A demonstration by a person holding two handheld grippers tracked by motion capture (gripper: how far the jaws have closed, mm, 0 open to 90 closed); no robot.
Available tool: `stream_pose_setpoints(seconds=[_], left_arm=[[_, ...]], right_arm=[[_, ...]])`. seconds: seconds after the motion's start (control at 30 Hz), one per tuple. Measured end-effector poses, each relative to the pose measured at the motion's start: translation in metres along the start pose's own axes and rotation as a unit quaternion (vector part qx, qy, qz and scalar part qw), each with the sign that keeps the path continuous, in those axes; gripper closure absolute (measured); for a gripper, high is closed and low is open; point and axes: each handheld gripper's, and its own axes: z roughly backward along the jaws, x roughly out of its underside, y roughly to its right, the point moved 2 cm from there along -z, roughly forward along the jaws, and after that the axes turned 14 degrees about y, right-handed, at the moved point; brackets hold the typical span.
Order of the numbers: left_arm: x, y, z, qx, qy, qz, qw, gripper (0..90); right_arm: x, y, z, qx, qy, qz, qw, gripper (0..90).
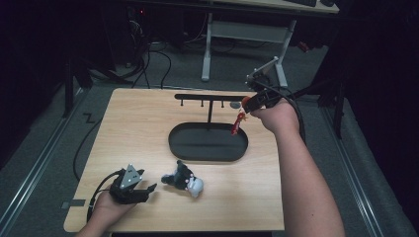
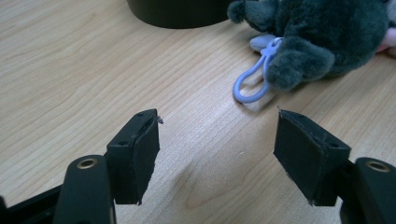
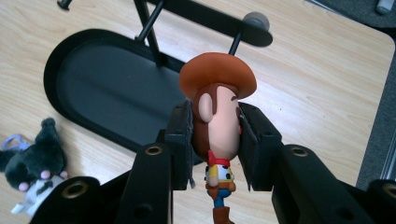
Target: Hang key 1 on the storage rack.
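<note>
Orange-hatted cowboy figure hangs clamped by its head in the right gripper beside the black hook stand (above its tray); left gripper rests nearer, jaws apart, holding nothing.

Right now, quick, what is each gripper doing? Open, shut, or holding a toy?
Left gripper: jaws open, nothing between them, near the grey plush toy.
Right gripper: jaws shut on the cowboy figure, gripping its head.
</note>
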Motion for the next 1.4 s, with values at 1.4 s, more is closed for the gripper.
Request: stream_pose_setpoints(seconds=[1.4], left_arm=[[0.003, 0.003, -0.001, 0.003, -0.006, -0.004, 1.0, 31.6]], right_arm=[[0.053, 0.03, -0.065, 0.009, -0.022, -0.057, 0.9981, 67.3]])
